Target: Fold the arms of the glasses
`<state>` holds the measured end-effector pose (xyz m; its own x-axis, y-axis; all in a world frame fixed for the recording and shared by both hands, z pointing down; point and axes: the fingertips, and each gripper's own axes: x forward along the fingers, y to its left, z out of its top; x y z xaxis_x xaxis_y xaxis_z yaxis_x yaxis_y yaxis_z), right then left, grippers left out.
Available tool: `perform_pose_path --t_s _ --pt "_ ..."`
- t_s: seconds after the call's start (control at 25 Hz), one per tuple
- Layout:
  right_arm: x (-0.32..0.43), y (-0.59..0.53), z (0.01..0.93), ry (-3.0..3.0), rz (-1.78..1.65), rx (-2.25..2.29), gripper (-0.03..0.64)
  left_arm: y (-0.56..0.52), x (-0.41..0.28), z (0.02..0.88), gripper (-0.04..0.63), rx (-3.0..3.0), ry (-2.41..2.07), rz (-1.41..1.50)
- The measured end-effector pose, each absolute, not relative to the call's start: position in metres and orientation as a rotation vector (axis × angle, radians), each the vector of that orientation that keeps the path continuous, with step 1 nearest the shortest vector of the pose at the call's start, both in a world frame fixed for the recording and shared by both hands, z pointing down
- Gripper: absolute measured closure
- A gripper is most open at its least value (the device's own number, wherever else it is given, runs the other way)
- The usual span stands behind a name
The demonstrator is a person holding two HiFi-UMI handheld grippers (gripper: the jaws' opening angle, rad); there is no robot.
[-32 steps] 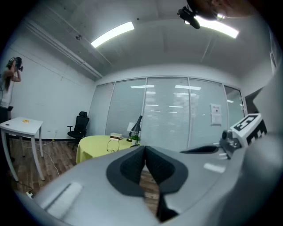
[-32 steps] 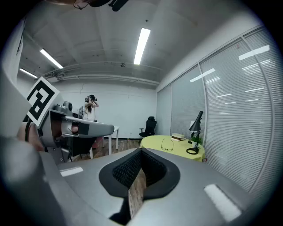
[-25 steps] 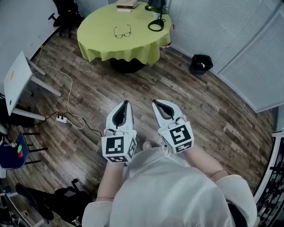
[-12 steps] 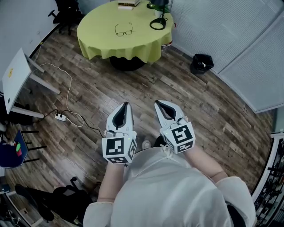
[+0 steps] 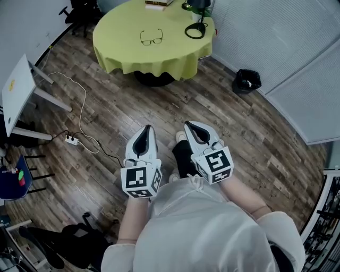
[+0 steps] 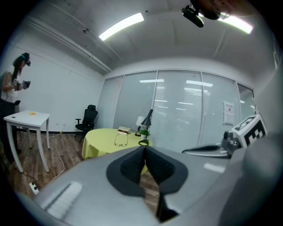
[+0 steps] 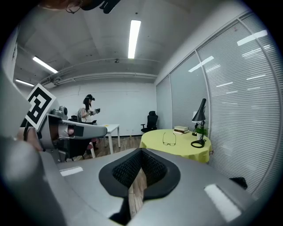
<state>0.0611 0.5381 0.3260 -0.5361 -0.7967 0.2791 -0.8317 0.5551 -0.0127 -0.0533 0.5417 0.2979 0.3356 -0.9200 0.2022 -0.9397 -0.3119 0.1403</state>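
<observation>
While both our claws, left gripper (image 5: 147, 129) and right gripper (image 5: 187, 125), stay out of play with jaws pressed together on nothing, the glasses (image 5: 151, 37) lie at twelve o'clock on the yellow-green table (image 5: 122, 50), well apart from us. A power strip (image 5: 70, 139) lies at nine o'clock and a black bin (image 5: 247, 81) at two. The books (image 5: 159, 2) are cut off, and the wall sheet (image 6: 228, 113) is too small to read.

Glasses (image 5: 151, 37) are lying near the middle of the round tabletop (image 5: 122, 50). Lamp (image 5: 195, 29) is standing to their right, and what are probably books (image 5: 158, 2) are sitting behind them at the far edge. Bin (image 5: 247, 81) is sitting on the floor (image 5: 223, 122) right of the tabletop. Side table (image 5: 16, 90) is standing at left, with a power strip (image 5: 73, 140) lying on the floor beside it. Left claw (image 5: 148, 128) and right claw (image 5: 187, 125) are hanging side by side, well apart from the tabletop.
</observation>
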Motion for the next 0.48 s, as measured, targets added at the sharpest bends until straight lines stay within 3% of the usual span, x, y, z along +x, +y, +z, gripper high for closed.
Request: perform_pose_path --t_s 0.48 --pt "0.090 0.308 0.326 -2.610 0.235 1.268 0.618 0.322 -0.037 0.294 0.589 2.270 -1.802 0.122"
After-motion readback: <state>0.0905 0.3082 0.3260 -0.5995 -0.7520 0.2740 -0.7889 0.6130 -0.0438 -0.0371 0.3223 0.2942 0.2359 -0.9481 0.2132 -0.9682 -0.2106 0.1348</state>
